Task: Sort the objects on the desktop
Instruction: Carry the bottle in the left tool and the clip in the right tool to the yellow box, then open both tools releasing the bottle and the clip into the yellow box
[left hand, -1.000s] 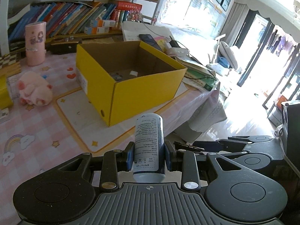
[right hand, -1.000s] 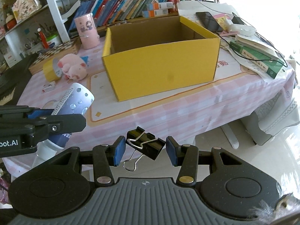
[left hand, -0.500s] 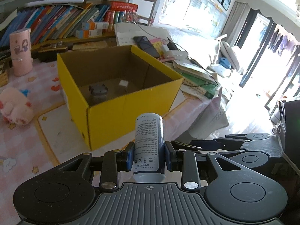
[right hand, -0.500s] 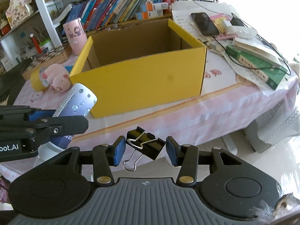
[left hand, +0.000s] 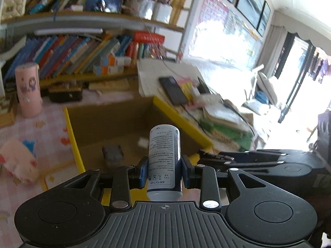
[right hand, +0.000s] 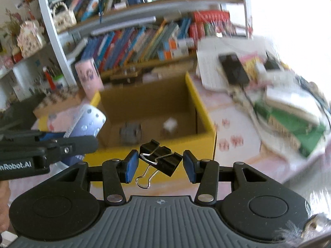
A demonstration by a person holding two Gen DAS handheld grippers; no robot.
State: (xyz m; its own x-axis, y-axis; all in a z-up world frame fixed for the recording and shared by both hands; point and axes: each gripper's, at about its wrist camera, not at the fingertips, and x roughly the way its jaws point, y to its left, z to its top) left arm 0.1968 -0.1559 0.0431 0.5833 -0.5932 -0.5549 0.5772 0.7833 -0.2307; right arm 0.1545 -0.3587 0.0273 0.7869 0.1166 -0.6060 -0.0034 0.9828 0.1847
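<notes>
Two grippers, each loaded, hang side by side at the near edge of an open yellow box (right hand: 206, 111) on a pink checked table (right hand: 238, 128). The left gripper (left hand: 164, 172) clamps a white can (left hand: 164, 159) upright between its blue pads, long axis vertical, printed label facing the camera. The right gripper (right hand: 160, 165) pinches a black clip (right hand: 160, 159) across its tilted body, wire handles dangling down and left. The box mouth lies just ahead of and below both loads, its long side running left to right; the can looks to sit over the near wall, while the clip seems just short of it, so the left hand is probably the nearer to a drop. Inside on the brown floor rest a grey lump (right hand: 130, 132) and a small white piece (right hand: 170, 125), both too blurred to identify. The can hides part of the box floor in the left view, motion blur smears the far shelves and books, and window glare washes out the right side
</notes>
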